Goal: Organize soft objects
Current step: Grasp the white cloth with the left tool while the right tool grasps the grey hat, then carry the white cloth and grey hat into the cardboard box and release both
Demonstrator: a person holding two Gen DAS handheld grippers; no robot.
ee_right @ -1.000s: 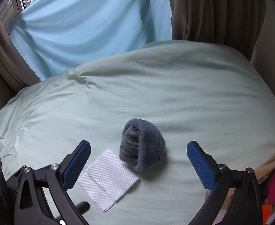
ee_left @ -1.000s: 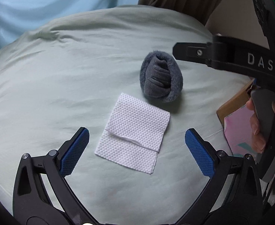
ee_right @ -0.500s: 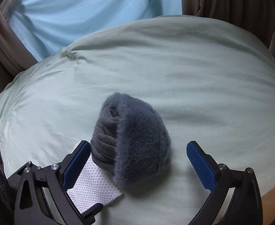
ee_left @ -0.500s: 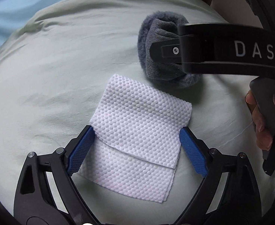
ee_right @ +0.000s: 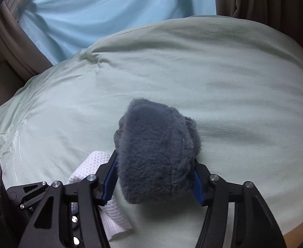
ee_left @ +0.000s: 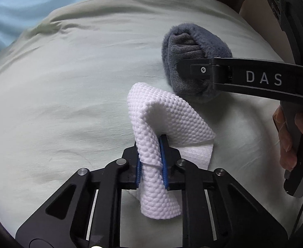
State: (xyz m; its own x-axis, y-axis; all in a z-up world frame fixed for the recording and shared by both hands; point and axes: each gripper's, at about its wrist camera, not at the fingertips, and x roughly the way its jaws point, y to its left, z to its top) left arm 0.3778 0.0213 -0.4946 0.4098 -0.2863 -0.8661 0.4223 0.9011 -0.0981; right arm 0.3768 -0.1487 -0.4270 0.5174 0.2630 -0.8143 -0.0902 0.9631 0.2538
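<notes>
Left gripper (ee_left: 151, 161) pinches the white cloth (ee_left: 161, 124), right gripper (ee_right: 153, 183) squeezes the grey fuzzy bundle (ee_right: 155, 155); lift both slowly, grips firm.

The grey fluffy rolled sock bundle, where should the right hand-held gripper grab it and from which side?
Grip the grey fluffy rolled sock bundle across its plump furry middle, from the near side, as the right hand-held gripper does; its rounded sides compress between the pads.

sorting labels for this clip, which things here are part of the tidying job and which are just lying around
In the job:
- white textured cloth, pinched by the left gripper
- grey fluffy bundle, clamped by the right gripper

Just there:
- pale green bedcover
- blue curtain
- brown curtain
</notes>
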